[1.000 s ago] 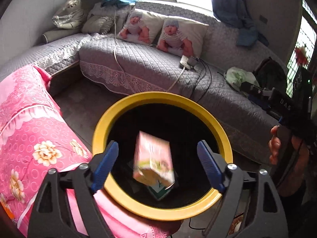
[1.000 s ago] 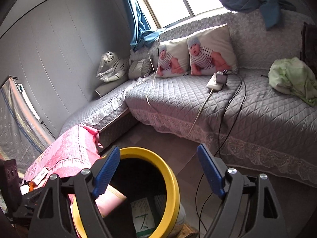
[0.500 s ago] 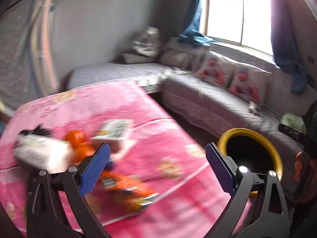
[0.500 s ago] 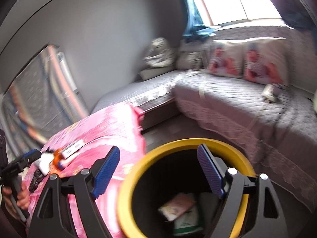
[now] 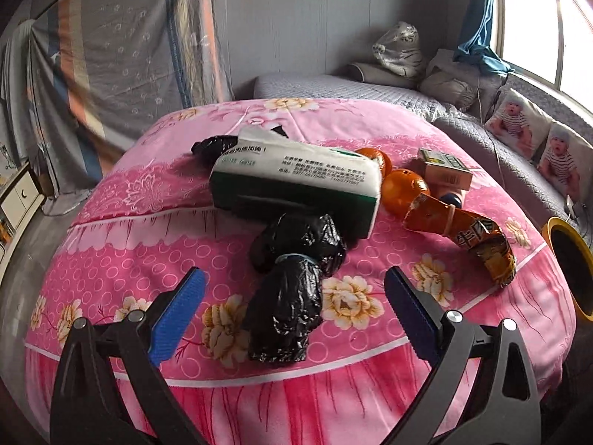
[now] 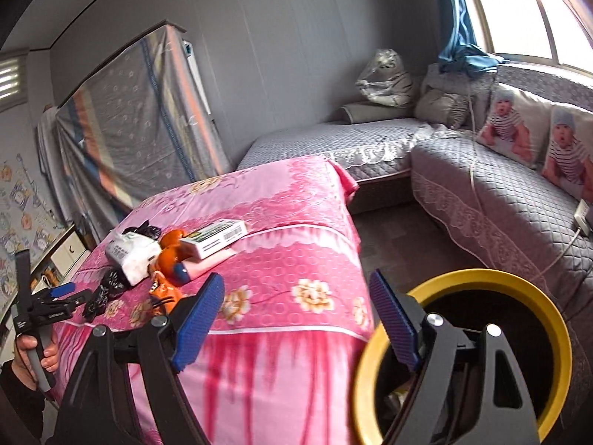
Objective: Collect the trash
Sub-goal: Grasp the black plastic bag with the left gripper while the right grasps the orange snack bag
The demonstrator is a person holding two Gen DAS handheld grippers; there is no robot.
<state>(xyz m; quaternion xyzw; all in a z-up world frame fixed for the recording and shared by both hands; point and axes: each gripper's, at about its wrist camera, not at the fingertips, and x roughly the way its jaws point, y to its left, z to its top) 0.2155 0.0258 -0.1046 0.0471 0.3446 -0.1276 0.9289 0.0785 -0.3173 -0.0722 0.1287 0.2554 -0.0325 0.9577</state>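
On the pink flowered table cloth [image 5: 155,244] lies a knotted black plastic bag [image 5: 285,296], with a white and green tissue pack [image 5: 296,185] behind it. To the right lie two oranges [image 5: 402,189], a small carton [image 5: 444,170] and a crumpled orange snack wrapper [image 5: 470,237]. My left gripper [image 5: 292,278] is open just short of the black bag and holds nothing. My right gripper [image 6: 296,280] is open and empty between the table edge and the yellow-rimmed bin [image 6: 481,278]. In the right wrist view the left gripper [image 6: 55,296] reaches in from the table's left side.
The yellow-rimmed bin [image 5: 556,230] stands on the floor off the table's right corner. A grey quilted sofa [image 6: 500,200] with baby-print cushions [image 6: 507,126] runs along the window wall. A cloth-covered cabinet [image 5: 122,55] stands behind the table. A hand [image 6: 37,352] holds the left gripper's handle.
A second ago a pink carton was falling into the bin below the left gripper. Both grippers have since swung left, away from the bin, and the left now faces the trash on the table.
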